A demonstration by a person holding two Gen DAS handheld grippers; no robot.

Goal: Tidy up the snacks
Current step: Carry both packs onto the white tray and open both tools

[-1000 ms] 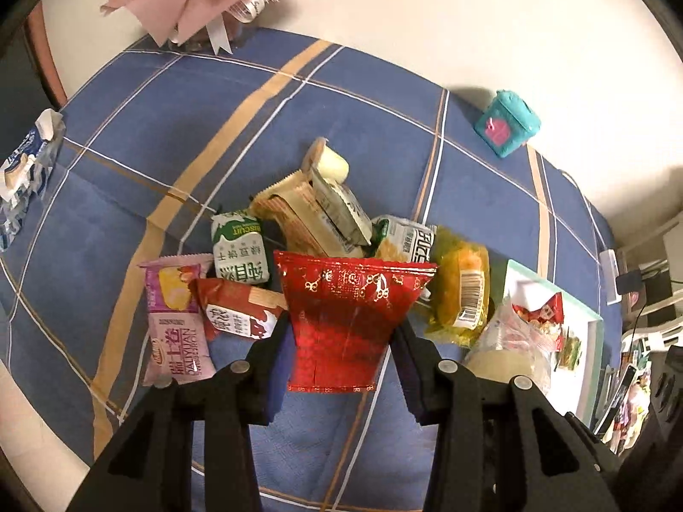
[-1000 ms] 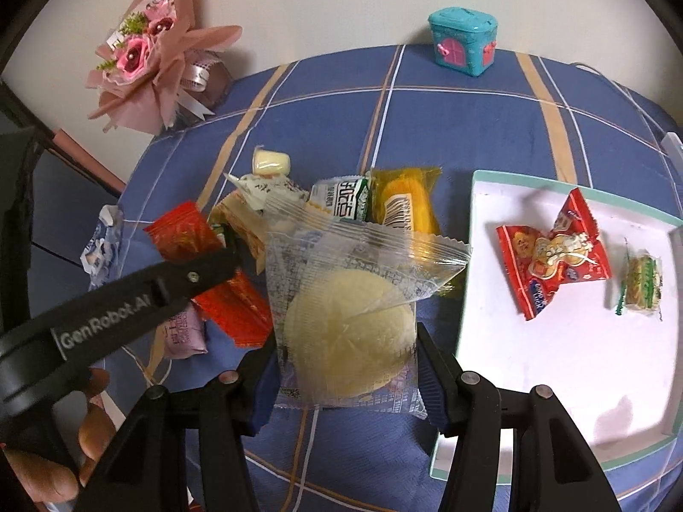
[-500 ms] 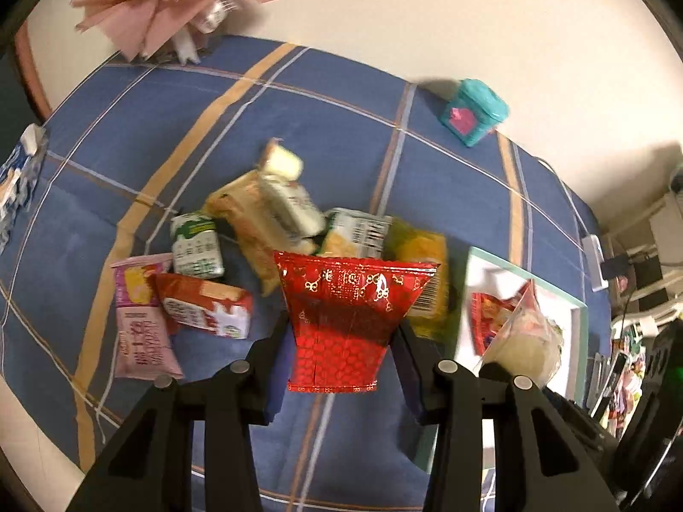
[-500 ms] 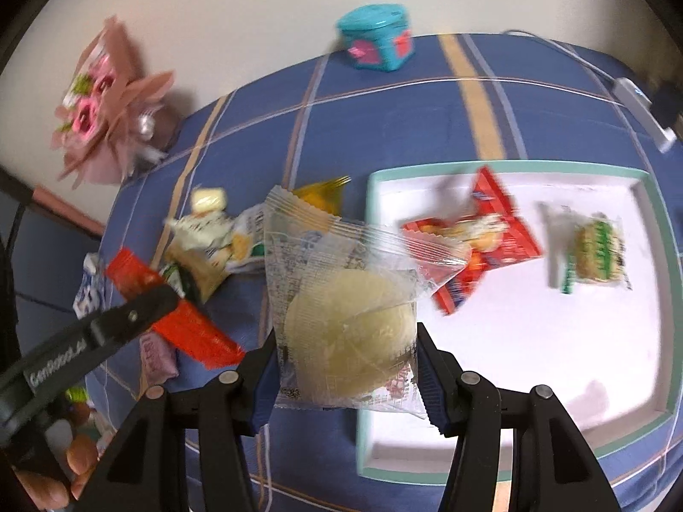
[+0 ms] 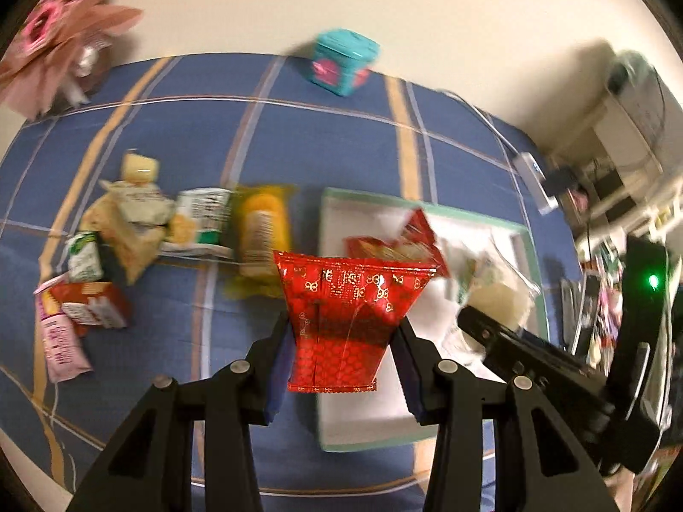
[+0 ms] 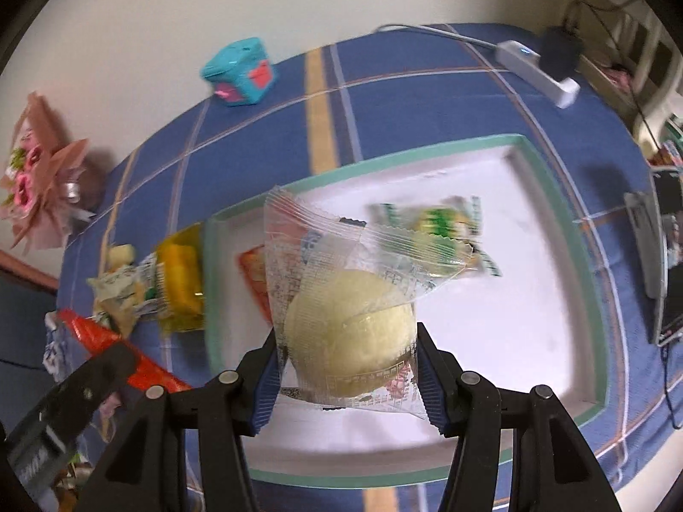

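My left gripper (image 5: 341,367) is shut on a red foil snack packet (image 5: 345,311) and holds it above the left edge of the white tray with a green rim (image 5: 333,209). My right gripper (image 6: 348,377) is shut on a clear-wrapped pale round bun (image 6: 350,341), held above the tray (image 6: 550,196). A red snack pack (image 5: 405,243) and a green-and-white pack (image 6: 444,226) lie in the tray. A pile of loose snacks (image 5: 188,222) lies on the blue cloth left of the tray, a yellow pack (image 6: 181,273) nearest it.
A teal toy box (image 5: 343,62) and a pink bouquet (image 5: 55,42) stand at the table's back by the wall. A white power strip with cable (image 6: 538,70) lies at the back right. A phone or tablet (image 6: 653,264) lies right of the tray.
Both grippers have swung right with their packets, from above the snack pile to above the tray. Both grips are unchanged.
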